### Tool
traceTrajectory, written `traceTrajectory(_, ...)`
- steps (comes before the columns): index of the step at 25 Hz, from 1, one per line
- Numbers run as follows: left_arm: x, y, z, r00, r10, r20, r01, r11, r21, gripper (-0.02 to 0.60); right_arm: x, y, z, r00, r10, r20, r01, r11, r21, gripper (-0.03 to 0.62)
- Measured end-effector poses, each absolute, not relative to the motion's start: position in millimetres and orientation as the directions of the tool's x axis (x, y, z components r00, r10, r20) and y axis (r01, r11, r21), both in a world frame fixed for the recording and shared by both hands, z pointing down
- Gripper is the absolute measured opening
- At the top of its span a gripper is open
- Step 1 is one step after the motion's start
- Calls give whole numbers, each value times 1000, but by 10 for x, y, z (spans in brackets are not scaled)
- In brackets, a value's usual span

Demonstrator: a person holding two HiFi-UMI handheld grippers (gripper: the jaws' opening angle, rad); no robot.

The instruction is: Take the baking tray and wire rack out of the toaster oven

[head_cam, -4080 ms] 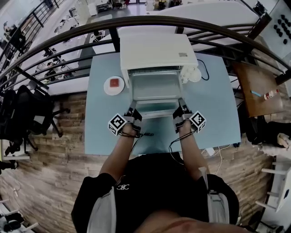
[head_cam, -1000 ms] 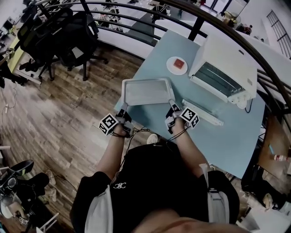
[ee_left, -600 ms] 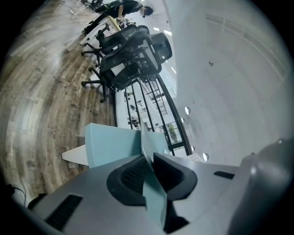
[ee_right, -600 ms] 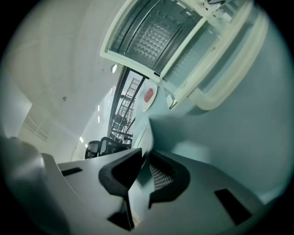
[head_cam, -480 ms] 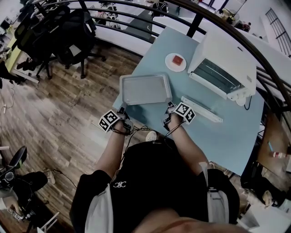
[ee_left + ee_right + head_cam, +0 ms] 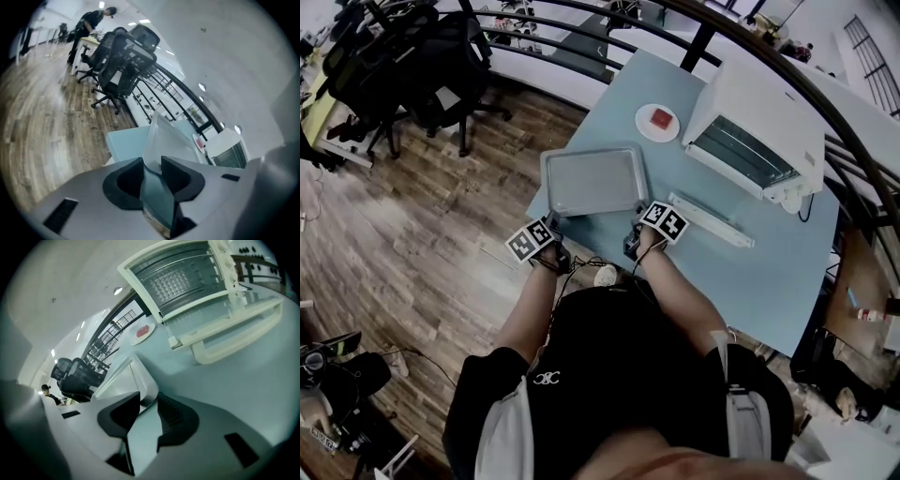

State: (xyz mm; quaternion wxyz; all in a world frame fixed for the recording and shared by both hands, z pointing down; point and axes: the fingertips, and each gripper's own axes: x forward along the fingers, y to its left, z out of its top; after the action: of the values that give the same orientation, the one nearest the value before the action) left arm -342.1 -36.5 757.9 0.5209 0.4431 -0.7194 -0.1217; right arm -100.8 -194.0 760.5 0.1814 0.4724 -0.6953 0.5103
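**Now out of the oven: baking tray flat on the table, both grippers loosened**

Seen from the head view, a person stands at the near corner of a pale blue table; the baking tray, shallow, silver and empty, lies at the centre of the frame on that corner, its left edge close to the table's edge. The left gripper sits at the tray's near left corner and the right gripper at its near right corner.

In the left gripper view, the left gripper has its jaws apart, having just been opening; the tray's rim stands between the pads, with a clear gap on the left side, so the rim is released, not clamped. In the right gripper view, the right gripper has likewise just been opening; the tray's rounded corner sits between its parted jaws, not squeezed.

The white toaster oven stands at the upper right of the head view, well apart from the tray; its oven door hangs open and lies level. The wire rack is still inside the cavity, at the top of the right gripper view.

A small plate holding something red sits between tray and oven; office chairs stand on the wooden floor at upper left.
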Motion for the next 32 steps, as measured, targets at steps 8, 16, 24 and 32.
traceTrajectory(8,-3414,-246,7681,-108,-682,724,-618,616,489,121,-867,-1918,7677,-421,-495,760,-897,104,-429,144)
traceTrajectory(16,-3656,-395,7212,-273,-711,648,-818,526,233,23,-878,-1912,7439,-445,-537,717,-895,283,-344,2)
traceTrajectory(24,-3496,-728,6583,-228,-837,497,-912,363,193,14,-1135,-1950,6946,-535,-589,606,-839,454,-300,1)
traceTrajectory(32,-3177,-1083,6023,-132,-915,382,-954,222,202,14,-1218,-2078,6182,-664,-646,376,-747,560,-359,0)
